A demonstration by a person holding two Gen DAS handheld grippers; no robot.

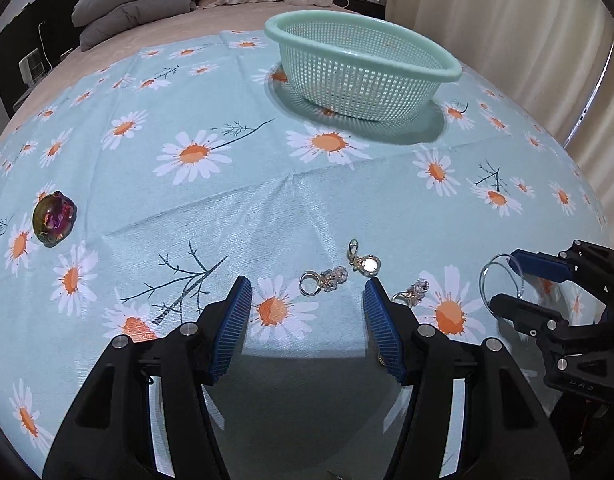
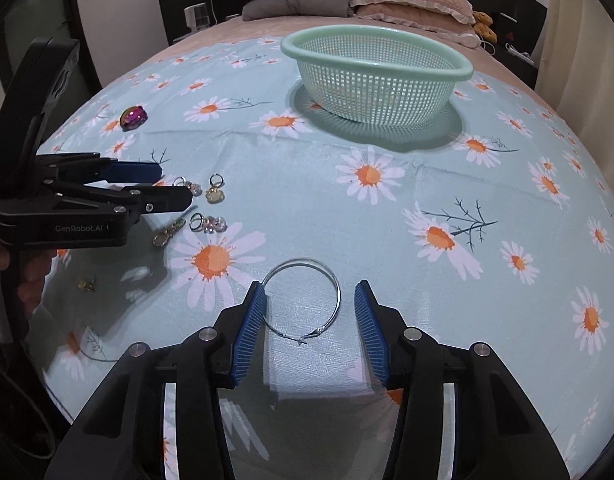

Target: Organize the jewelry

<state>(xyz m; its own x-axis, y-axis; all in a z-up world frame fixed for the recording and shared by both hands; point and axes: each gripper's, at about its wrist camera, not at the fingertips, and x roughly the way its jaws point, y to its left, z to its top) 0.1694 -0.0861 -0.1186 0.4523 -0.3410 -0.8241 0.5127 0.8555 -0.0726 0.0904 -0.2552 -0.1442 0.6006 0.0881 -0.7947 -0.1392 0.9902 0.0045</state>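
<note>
While my right gripper [image 2: 309, 308] hangs with its jaws spread around the hoop earring [image 2: 303, 304], not pinching it, my left gripper [image 1: 307, 304] stands open just short of a crystal ring [image 1: 321, 280] and gold charm [image 1: 365, 264]; the green basket [image 2: 377, 80] sits well beyond on the daisy cloth [image 2: 387, 220].

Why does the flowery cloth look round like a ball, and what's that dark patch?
Left wrist view: the fisheye lens bulges the cloth; the dark patch is the left hand-held gripper shadow. Right wrist view: same bulge, another shadow beside the basket.
</note>
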